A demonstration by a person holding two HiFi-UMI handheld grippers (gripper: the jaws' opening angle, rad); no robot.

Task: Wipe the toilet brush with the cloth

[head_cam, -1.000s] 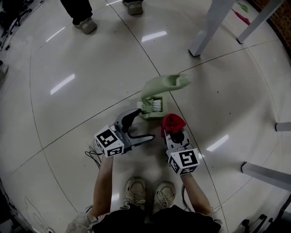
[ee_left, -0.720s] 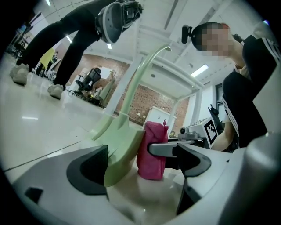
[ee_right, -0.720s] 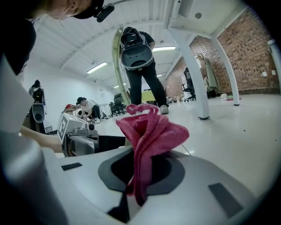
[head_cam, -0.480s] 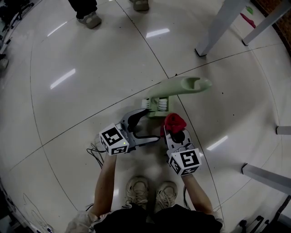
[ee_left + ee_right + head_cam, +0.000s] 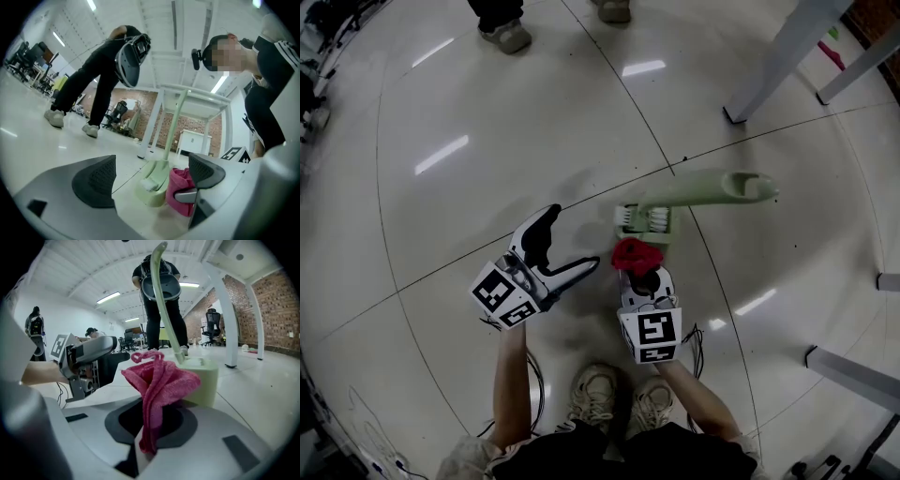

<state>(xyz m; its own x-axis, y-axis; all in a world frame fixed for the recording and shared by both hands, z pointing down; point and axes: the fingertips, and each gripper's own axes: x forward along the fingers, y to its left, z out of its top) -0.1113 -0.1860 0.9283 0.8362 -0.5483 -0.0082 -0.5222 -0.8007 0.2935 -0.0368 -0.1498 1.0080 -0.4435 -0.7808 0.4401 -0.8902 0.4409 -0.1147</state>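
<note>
Beside the toilet brush (image 5: 694, 187), the right gripper (image 5: 148, 430) is clamping the red cloth (image 5: 159, 378) while the left gripper (image 5: 570, 239) is gaping wide.

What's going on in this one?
A person stands over a green toilet brush that sits in its holder on the floor, with a gripper in each hand. The right gripper is shut on a red cloth, held close in front of the holder. The left gripper is open and empty beside it. Whether the cloth touches the brush can't be told.

Left gripper (image 5: 572, 239) jaws gape apart; right gripper (image 5: 642, 277) jaws pinch cloth (image 5: 635, 253).
</note>
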